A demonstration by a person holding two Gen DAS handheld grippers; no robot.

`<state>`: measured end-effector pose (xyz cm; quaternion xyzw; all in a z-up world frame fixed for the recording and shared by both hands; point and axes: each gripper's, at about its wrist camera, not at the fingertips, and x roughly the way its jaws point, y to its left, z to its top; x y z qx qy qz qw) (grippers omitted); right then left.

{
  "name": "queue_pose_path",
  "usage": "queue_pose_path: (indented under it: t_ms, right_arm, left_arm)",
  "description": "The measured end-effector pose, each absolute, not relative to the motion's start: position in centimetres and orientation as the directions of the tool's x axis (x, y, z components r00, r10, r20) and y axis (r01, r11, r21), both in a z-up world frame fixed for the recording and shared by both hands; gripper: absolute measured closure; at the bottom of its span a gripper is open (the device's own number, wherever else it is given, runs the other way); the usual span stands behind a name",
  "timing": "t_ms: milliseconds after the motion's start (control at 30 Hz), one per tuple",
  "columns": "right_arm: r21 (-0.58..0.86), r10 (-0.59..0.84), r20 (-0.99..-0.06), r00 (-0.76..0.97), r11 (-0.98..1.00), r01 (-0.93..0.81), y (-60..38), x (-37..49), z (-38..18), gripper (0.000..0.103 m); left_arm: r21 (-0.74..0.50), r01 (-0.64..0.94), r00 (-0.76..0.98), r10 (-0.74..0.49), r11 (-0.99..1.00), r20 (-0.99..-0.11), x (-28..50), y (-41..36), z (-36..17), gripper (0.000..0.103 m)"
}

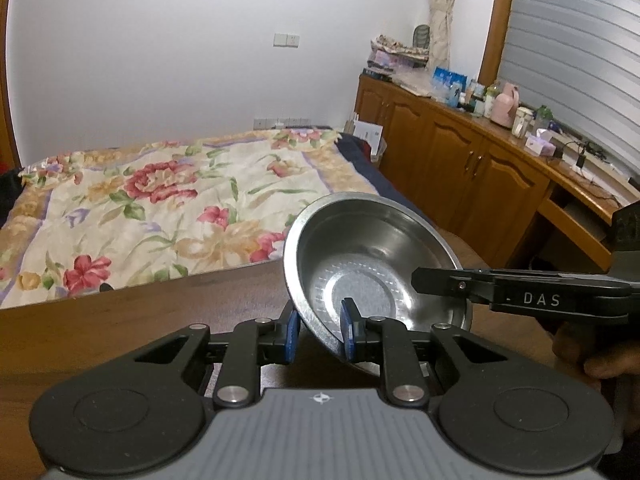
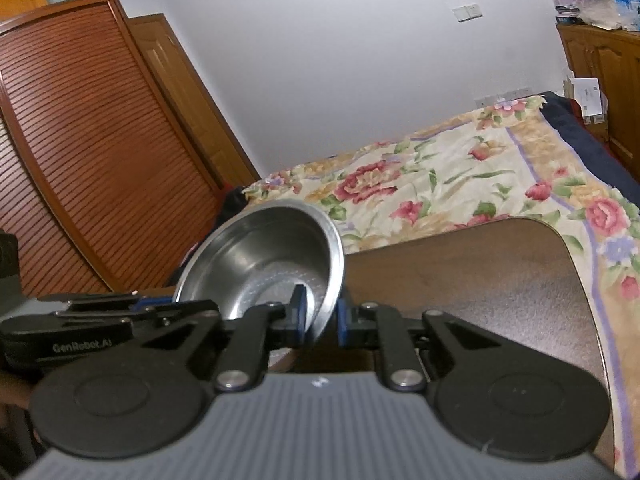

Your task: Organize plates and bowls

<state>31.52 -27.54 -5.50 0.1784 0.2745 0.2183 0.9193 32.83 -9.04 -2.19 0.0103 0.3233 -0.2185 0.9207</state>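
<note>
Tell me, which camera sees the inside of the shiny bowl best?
The left wrist view: the bowl tips toward it, showing the round patterned bottom. In the right wrist view, the bowl is partly hidden by the right gripper and blurrier.

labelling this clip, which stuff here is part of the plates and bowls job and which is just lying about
Part of the job:
- steel bowl, tilted, its rim pinched on both sides
- left tongs, shut on the rim
- right tongs, shut on the opposite rim
- brown table

Just lying about:
- floral bedspread
- bottles and boxes on the sideboard
- slatted wardrobe
</note>
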Motion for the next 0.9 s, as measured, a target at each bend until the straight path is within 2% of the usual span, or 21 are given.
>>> queue_pose_path:
  t_ms: [900]
  right_arm:
    - [0.339,0.45,-0.367,0.814,0.88,-0.334,-27.1,24.9,0.1,0.086]
  left_arm:
    - [-0.12,0.464,0.743,-0.459,0.878,-0.488,24.6,-8.3,4.1,0.081]
